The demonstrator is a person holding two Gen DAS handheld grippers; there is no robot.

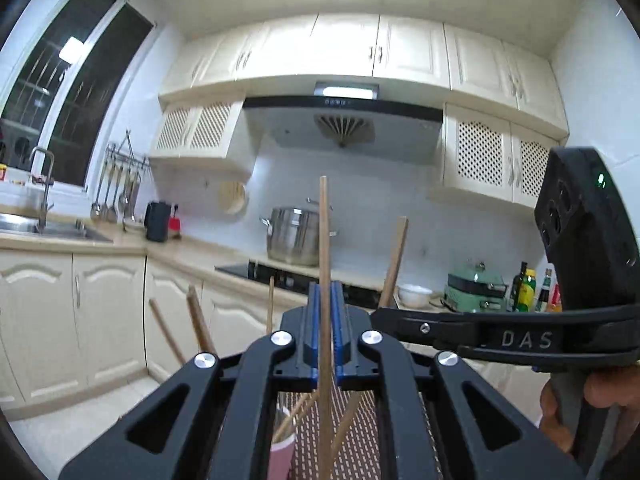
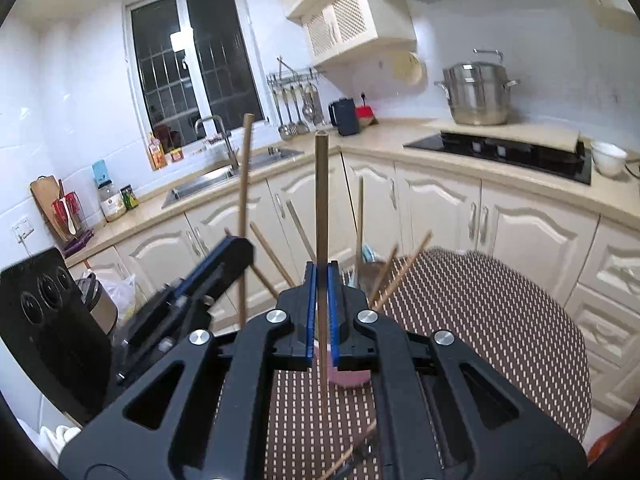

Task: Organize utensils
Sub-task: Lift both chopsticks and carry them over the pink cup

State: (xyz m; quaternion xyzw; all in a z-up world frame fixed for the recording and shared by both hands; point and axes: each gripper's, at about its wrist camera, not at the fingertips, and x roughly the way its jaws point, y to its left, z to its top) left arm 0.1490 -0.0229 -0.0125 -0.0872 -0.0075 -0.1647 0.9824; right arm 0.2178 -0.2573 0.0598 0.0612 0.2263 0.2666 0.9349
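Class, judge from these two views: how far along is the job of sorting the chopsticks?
Done: some chopsticks already stand in the pink cup on the patterned table. In hand: the left gripper is shut on one upright chopstick, and the right gripper is shut on another chopstick. Left: both held sticks need placing, and one stick lies loose on the table.

A large lidded stainless-steel stockpot [image 2: 477, 94] stands at two o'clock in the right wrist view, on the pale stone counter [image 2: 384, 136] behind the black glass hob [image 2: 500, 152]. A white ceramic bowl [image 2: 608, 158] sits at three o'clock beside the hob. At twelve o'clock a dark blue kettle [image 2: 344, 116] stands near hanging metal ladles [image 2: 296, 108]. The steel sink [image 2: 224, 178] lies at ten o'clock under the dark window [image 2: 192, 68].
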